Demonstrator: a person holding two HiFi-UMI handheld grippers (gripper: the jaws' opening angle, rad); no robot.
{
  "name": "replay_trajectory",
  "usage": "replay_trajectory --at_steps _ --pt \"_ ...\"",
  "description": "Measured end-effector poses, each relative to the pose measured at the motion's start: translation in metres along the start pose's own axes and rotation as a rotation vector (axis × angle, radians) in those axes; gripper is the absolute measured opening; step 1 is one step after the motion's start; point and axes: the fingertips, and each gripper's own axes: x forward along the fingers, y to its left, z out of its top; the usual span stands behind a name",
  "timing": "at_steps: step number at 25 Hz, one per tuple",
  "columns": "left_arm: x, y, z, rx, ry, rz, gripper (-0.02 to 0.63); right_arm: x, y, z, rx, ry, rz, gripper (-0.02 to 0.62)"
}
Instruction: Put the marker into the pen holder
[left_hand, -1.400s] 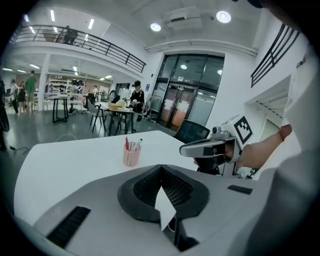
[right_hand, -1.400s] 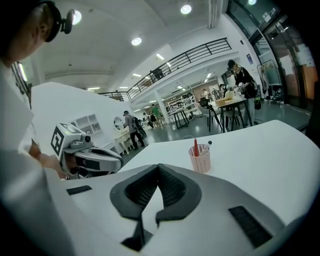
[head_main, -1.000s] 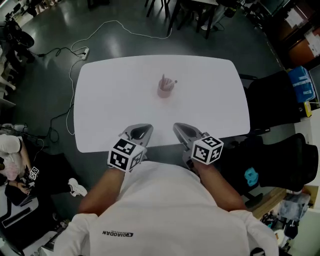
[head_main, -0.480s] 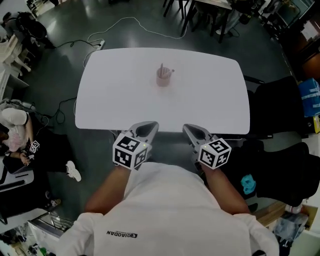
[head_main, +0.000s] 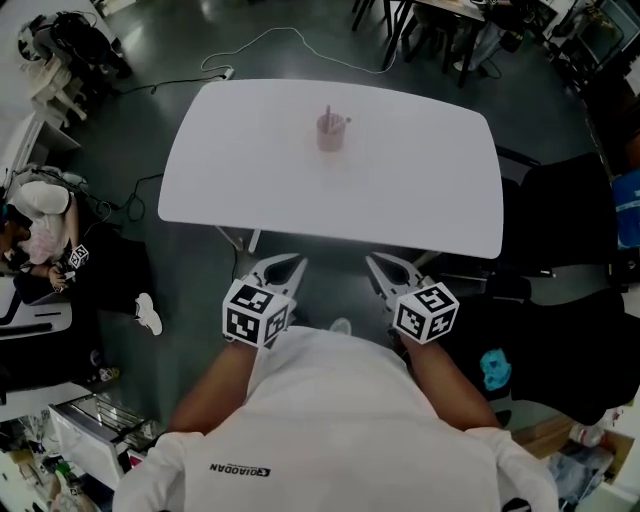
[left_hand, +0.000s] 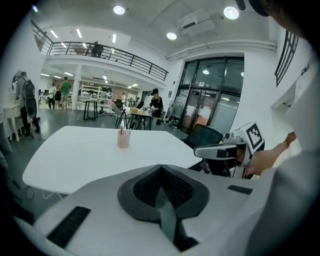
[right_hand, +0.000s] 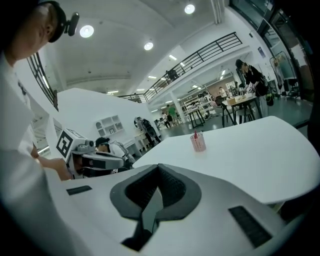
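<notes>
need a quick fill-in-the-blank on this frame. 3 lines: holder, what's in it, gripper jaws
1. The pink pen holder stands on the white ____.
2. A ____ sticks up out of the pen holder.
3. The left gripper and the right gripper, both held short of the near edge, have their jaws ____ (open/shut).

Missing words: table; marker; shut.

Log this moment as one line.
left gripper: shut, empty | right gripper: shut, empty | marker: inside pen holder | pen holder: on table
</notes>
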Motion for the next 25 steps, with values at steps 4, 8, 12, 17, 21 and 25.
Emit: replay_trajectory --at_steps 4,8,12,17,21,25 --pt "-0.004 -0.003 0.003 0.029 0.015 0.003 0.026 -0.007 0.004 0.011 -0.023 -0.024 0.003 0.018" --pt "-0.006 -0.003 0.017 0.058 0.003 -0.022 0.026 -0.004 0.009 0.016 -0.030 -0.035 -0.023 0.018" --pt "-0.010 0.000 0.022 0.085 0.010 -0.055 0.026 0.001 0.020 0.019 -0.037 -0.033 -0.045 0.018" --pt "-0.014 0.017 0.021 0.094 0.010 -0.065 0.026 0.012 0.031 0.023 -0.061 -0.043 -0.072 0.017" --pt "-0.024 0.027 0.019 0.099 0.008 -0.075 0.026 0.020 0.037 0.020 -0.050 -0.037 -0.090 0.018" --pt "-0.029 0.035 0.016 0.086 0.002 -0.074 0.026 0.025 0.042 0.020 -0.046 -0.034 -0.096 0.017"
